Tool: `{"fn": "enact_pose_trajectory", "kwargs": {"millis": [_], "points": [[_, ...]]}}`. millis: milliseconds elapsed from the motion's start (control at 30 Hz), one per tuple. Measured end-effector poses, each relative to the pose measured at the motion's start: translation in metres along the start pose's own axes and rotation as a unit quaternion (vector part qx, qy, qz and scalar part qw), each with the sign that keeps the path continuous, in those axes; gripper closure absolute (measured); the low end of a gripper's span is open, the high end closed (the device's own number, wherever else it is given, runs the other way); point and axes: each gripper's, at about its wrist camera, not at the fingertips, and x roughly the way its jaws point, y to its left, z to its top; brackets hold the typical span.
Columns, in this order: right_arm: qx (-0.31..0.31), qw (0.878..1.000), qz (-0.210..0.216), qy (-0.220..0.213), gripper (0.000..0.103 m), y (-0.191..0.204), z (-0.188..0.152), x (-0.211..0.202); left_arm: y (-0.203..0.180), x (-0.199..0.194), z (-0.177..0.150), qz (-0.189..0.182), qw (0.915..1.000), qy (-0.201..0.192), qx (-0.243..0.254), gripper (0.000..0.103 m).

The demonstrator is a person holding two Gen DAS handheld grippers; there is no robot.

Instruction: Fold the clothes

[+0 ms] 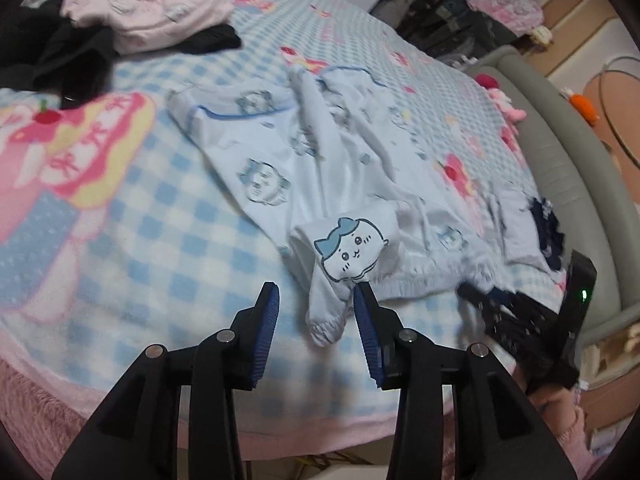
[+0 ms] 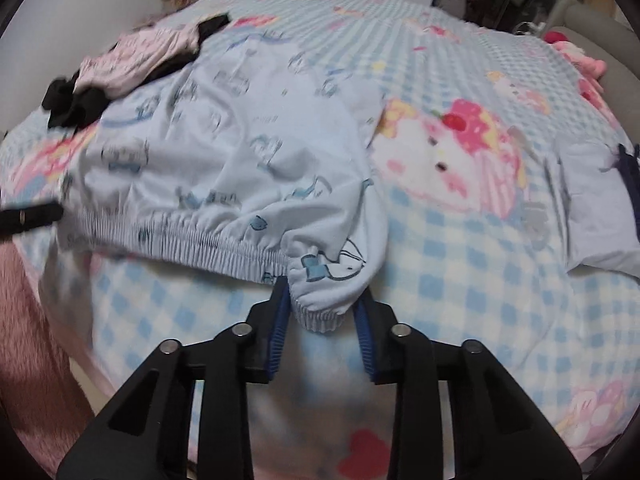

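Observation:
A light blue pyjama garment [image 1: 280, 152] printed with cartoon faces lies spread on the checked blanket [image 1: 160, 264]. One of its sleeve cuffs [image 1: 326, 320] rests loosely between the fingers of my left gripper [image 1: 316, 298], which stands open; only the right pad brushes the cloth. In the right wrist view the same garment [image 2: 224, 132] shows its elastic hem towards me. My right gripper [image 2: 322, 300] is shut on a gathered cuff [image 2: 320, 314] at the hem's corner, with a pad against each side. The right gripper [image 1: 504, 312] also appears blurred at the hem in the left wrist view.
A pink garment [image 1: 148, 8] and black clothes [image 1: 68, 56] are piled at the bed's far left. Another light blue piece [image 2: 592, 208] with a dark navy item [image 1: 548, 232] lies at the right. A grey padded bed frame [image 1: 560, 160] runs along the right side. Pink plush toys [image 1: 504, 100] lie by it.

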Motion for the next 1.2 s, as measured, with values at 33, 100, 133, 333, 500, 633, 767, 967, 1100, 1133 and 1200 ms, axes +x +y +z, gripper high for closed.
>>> {"fn": "enact_pose_trajectory", "kwargs": {"millis": [33, 100, 133, 333, 500, 633, 767, 967, 1100, 1133, 1200], "points": [[0.009, 1.000, -0.002, -0.006, 0.076, -0.003, 0.002, -0.002, 0.002, 0.006, 0.000, -0.014, 0.9998, 0.014, -0.005, 0.062], [0.034, 0.999, 0.000, -0.015, 0.076, -0.012, 0.005, -0.003, 0.005, 0.018, -0.001, -0.027, 0.9989, 0.035, -0.016, 0.062], [0.046, 0.999, 0.004, -0.016, 0.076, -0.016, 0.006, -0.003, 0.005, 0.023, -0.002, -0.027, 0.9987, 0.041, -0.018, 0.062], [0.078, 0.997, 0.010, -0.013, 0.075, -0.029, 0.004, -0.006, 0.008, 0.030, -0.006, -0.049, 0.9979, 0.034, -0.023, 0.062], [0.120, 0.992, 0.028, -0.004, 0.075, -0.041, -0.003, -0.004, 0.021, 0.029, -0.002, -0.082, 0.9951, 0.019, -0.052, 0.064], [0.125, 0.992, 0.024, 0.002, 0.075, -0.043, 0.000, 0.002, 0.025, 0.028, 0.006, -0.080, 0.9951, 0.008, -0.058, 0.064], [0.129, 0.991, 0.023, 0.013, 0.075, -0.044, 0.005, 0.014, 0.029, 0.031, 0.014, -0.080, 0.9946, 0.004, -0.065, 0.064], [0.138, 0.990, 0.031, 0.019, 0.075, -0.048, 0.012, 0.023, 0.031, 0.049, 0.017, -0.063, 0.9957, 0.021, -0.064, 0.064], [0.148, 0.988, 0.043, 0.022, 0.075, -0.049, 0.014, 0.019, 0.026, 0.056, 0.018, -0.041, 0.9972, 0.033, -0.053, 0.064], [0.150, 0.987, 0.048, 0.019, 0.075, -0.049, 0.014, 0.014, 0.026, 0.054, 0.017, -0.043, 0.9970, 0.035, -0.055, 0.064], [0.157, 0.985, 0.070, 0.007, 0.075, -0.050, 0.015, 0.004, 0.025, 0.049, 0.016, -0.063, 0.9954, 0.038, -0.062, 0.064]]}}
